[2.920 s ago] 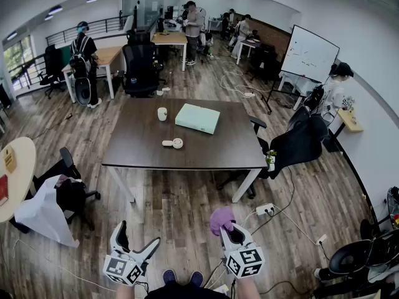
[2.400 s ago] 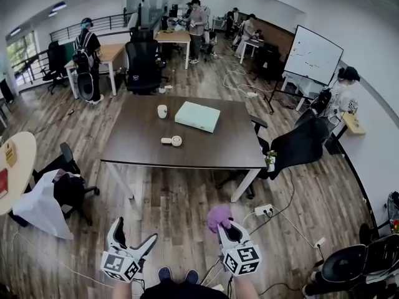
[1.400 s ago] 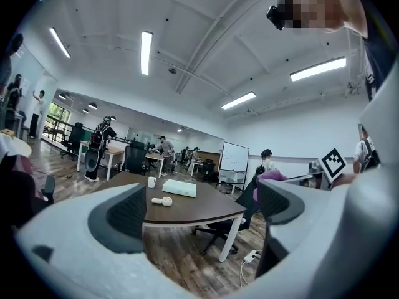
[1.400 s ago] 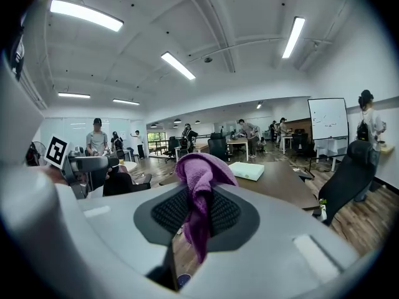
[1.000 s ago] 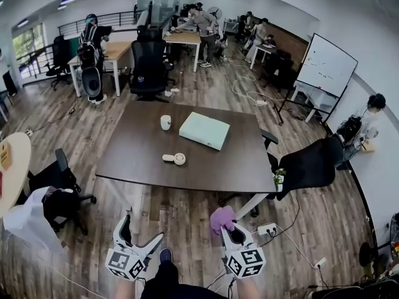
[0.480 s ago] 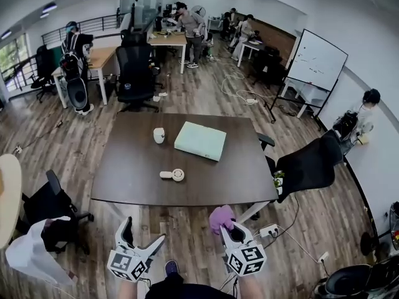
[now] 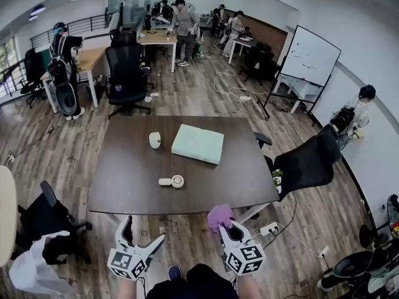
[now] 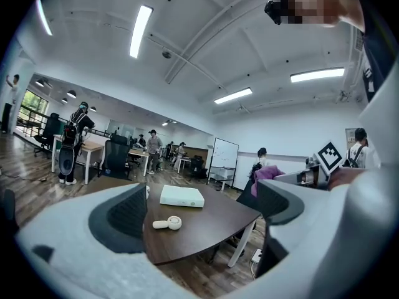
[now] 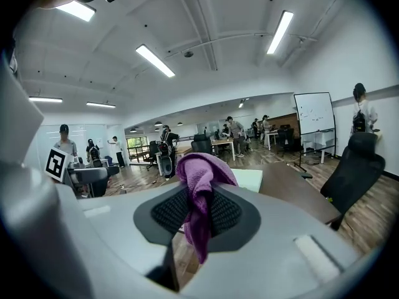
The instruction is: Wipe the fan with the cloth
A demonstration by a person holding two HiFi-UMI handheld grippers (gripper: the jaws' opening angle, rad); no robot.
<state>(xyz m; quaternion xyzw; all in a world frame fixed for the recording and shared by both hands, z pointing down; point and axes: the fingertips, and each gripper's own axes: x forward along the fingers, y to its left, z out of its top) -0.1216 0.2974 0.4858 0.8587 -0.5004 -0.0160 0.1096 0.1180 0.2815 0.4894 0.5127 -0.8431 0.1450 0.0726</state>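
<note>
At the left, the left gripper (image 7: 142, 232) hangs low over the wooden floor (image 7: 185, 245), short of the near edge of the dark table (image 7: 118, 192). Its jaws stand wide apart with nothing between them. Our hand on it is cut off by the bottom of the head view.

On the table, a white cup (image 7: 154, 140) stands toward the far side. In the left gripper view it is almost wholly hidden behind the left jaw.

Nearer to us lies the fan (image 7: 173, 181), small and white, on its side and well apart from both grippers. It is too small for us to make out its blades.

To the right of the cup sits a flat pale green box (image 7: 197, 143).

Further right, the right gripper (image 7: 225, 227) has its jaws closed on the purple cloth (image 7: 219, 215). A bunch of the cloth rises above the pads and a tail hangs below them. The pinched part is hidden between them, and the cloth covers part of the box in the right gripper view.

A black chair (image 7: 308, 161) stands just beside the table's right edge.
</note>
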